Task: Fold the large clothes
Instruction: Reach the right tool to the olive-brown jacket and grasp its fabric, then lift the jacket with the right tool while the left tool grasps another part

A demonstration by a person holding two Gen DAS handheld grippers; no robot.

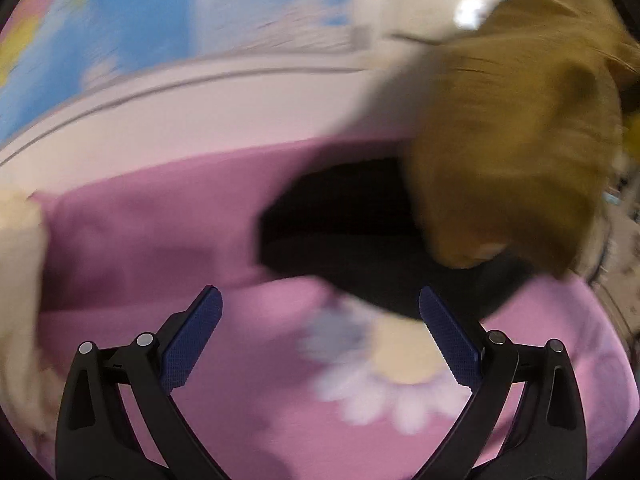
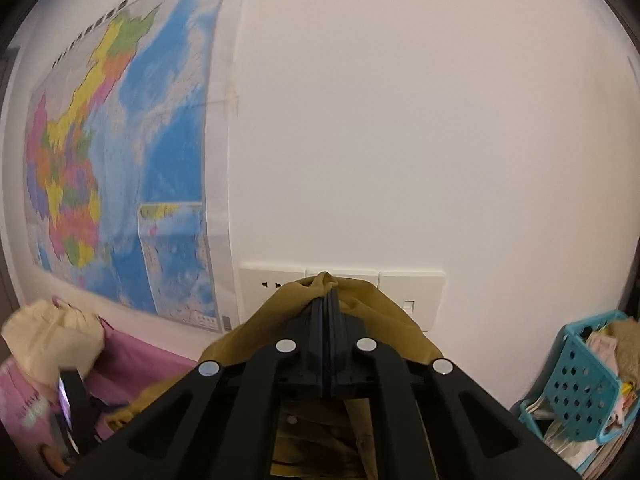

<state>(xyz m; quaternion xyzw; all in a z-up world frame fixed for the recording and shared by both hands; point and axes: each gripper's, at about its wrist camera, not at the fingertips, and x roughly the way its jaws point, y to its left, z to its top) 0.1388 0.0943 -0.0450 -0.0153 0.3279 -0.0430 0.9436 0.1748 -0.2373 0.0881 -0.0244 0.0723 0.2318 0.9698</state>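
Hanging soft & limp, the mustard garment point(image 2: 352, 320) is pinched at a bunched edge by the right gripper point(image 2: 328, 304), jaws fully closed on the cloth, held up w/ the rest drooping over the pink bed point(image 1: 240, 360). Left gripper point(image 1: 320, 312) is wide open, empty, above the bed. Prob light but floppy, so best taken at corners or seams; thin fabric could slip.
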